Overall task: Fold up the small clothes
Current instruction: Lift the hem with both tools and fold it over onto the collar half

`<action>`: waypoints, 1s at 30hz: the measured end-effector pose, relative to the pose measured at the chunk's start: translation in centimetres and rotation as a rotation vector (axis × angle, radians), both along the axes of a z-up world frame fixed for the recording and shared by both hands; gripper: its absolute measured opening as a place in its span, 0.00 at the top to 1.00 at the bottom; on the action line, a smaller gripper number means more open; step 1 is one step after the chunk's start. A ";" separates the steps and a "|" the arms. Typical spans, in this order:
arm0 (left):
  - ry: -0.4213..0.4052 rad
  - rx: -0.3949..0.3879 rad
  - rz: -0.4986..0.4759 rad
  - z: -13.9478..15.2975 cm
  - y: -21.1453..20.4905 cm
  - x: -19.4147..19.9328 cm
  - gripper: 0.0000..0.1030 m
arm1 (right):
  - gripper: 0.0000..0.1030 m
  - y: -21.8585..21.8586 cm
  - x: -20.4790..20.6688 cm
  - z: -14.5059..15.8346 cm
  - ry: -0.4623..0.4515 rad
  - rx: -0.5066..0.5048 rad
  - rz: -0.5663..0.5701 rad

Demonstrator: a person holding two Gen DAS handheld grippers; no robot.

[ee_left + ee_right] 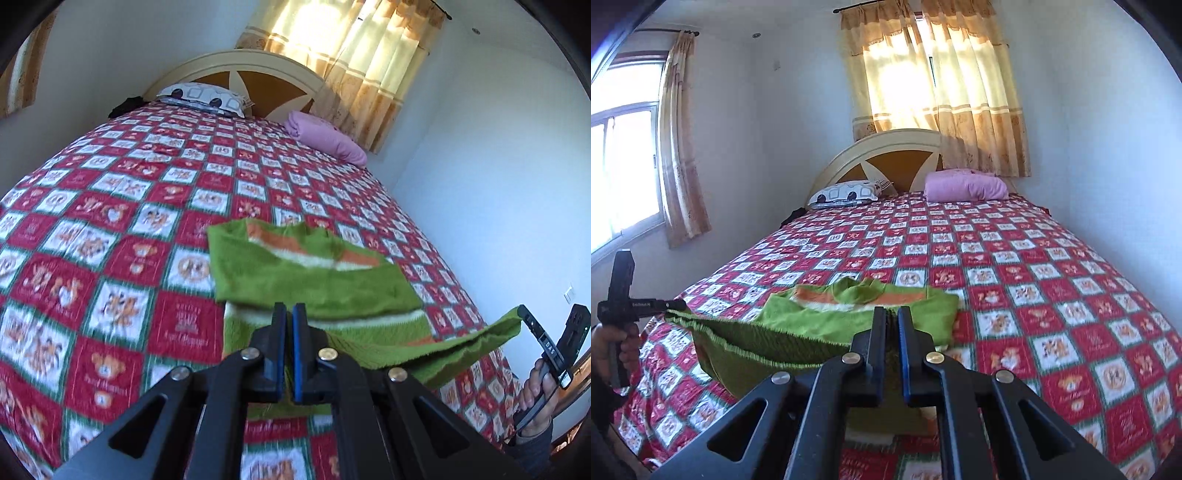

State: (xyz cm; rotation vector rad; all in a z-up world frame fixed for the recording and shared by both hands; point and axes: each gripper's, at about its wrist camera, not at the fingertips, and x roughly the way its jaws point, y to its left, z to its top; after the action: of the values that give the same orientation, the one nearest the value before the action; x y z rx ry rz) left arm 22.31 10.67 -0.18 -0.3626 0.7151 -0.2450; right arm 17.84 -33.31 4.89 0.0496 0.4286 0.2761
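Jaws of both grippers [289, 314] [892, 317] pinch green garment [314, 273] hem.

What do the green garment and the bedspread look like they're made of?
The green garment looks like fuzzy knit or fleece: soft nap, ribbed hem. The bedspread looks like thin printed cotton, matte and slightly wrinkled. Neither can be told for certain.

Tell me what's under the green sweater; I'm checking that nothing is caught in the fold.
Around the green sweater, only the red checked bedspread shows. Both grippers lift its near hem, and bedspread appears below that raised edge too. Whatever lies beneath the flat folded part is covered.
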 end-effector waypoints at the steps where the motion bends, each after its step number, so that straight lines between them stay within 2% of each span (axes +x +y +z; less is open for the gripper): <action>1: -0.003 0.003 -0.003 0.1 0.0 0.4 0.97 | 0.95 0.0 0.5 0.1 -0.001 -0.007 -0.002; 9: -0.011 0.026 0.010 0.9 0.4 5.4 0.97 | 0.96 0.3 5.7 0.4 0.015 -0.039 -0.021; 18: 0.017 0.056 0.036 0.3 0.9 11.4 0.97 | 0.96 1.3 13.4 0.0 0.052 -0.082 -0.038; 24: 0.075 0.085 0.040 -2.0 0.8 15.3 0.97 | 0.96 1.9 18.0 -2.3 0.116 -0.095 -0.042; 26: 0.088 0.116 0.047 -3.1 0.5 16.7 0.97 | 0.96 2.1 20.0 -3.6 0.149 -0.106 -0.050; 30: 0.148 0.152 0.074 -6.8 -0.1 20.2 0.95 | 0.96 2.6 24.2 -6.7 0.221 -0.131 -0.060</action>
State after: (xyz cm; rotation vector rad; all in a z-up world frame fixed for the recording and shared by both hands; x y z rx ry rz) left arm 42.52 10.59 -6.95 -0.2635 0.8585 -0.0934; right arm 42.04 -30.72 -1.83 -0.0358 0.6633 0.1835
